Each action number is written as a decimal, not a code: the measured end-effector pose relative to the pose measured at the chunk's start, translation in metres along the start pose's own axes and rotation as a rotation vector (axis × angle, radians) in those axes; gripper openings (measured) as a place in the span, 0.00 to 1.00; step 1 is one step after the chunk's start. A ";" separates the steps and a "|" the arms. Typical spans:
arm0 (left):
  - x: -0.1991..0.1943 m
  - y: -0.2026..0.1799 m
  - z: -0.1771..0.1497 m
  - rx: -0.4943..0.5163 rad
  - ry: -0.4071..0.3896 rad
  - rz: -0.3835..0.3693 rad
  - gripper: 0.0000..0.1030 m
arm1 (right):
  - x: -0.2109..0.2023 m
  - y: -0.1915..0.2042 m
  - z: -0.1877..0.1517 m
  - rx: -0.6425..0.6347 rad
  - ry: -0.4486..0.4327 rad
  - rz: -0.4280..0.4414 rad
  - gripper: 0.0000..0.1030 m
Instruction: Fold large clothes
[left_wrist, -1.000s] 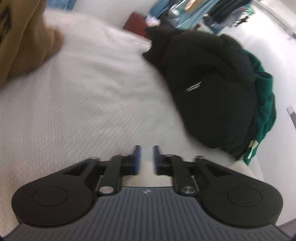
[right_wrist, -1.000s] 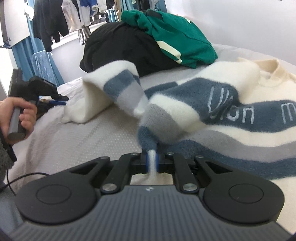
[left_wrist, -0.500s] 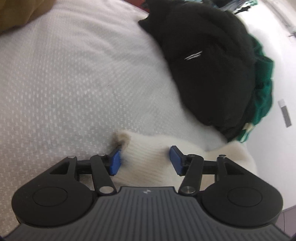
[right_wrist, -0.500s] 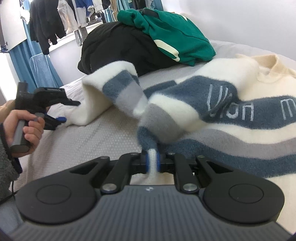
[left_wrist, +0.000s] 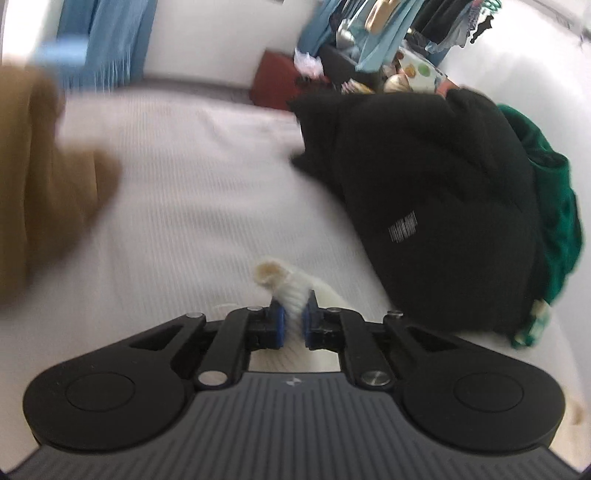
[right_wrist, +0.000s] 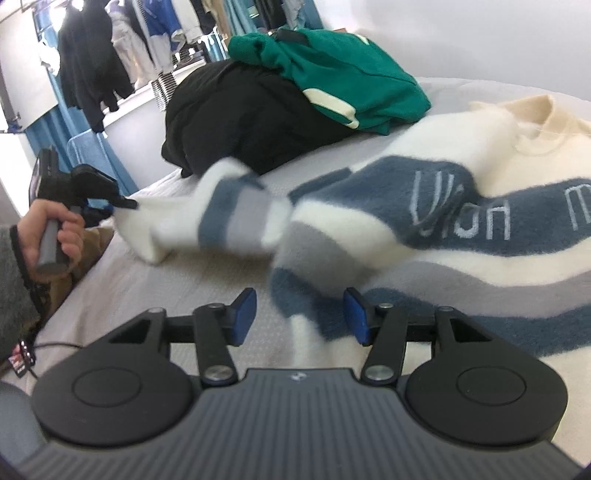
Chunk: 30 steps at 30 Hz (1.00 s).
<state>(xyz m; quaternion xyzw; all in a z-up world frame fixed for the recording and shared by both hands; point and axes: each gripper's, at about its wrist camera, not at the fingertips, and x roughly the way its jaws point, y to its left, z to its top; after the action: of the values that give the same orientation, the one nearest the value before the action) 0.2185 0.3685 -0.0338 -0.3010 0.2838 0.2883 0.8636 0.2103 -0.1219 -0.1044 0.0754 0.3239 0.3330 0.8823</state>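
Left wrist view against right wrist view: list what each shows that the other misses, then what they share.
Only the left wrist view shows the left gripper up close, shut on the white cuff, and a brown garment at the far left.

Only the right wrist view shows the striped sweater's body with its lettering, the open right gripper over the sweater's hem, and the hand holding the left gripper's handle.

Both show the bed, the black garment and the green garment piled on it, plus hanging clothes behind.
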 end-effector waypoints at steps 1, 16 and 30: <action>0.002 -0.005 0.014 0.035 -0.023 0.030 0.10 | 0.000 -0.001 0.002 0.006 -0.006 -0.006 0.53; 0.102 -0.021 0.049 0.217 -0.018 0.325 0.11 | 0.011 -0.031 0.014 0.076 -0.022 -0.012 0.53; -0.031 -0.055 -0.013 0.271 0.041 -0.007 0.48 | -0.036 -0.039 0.020 0.136 -0.133 0.020 0.54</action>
<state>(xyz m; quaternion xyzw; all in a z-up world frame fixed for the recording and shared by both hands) 0.2306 0.3135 -0.0025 -0.1884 0.3366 0.2381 0.8914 0.2229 -0.1733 -0.0835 0.1603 0.2856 0.3134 0.8914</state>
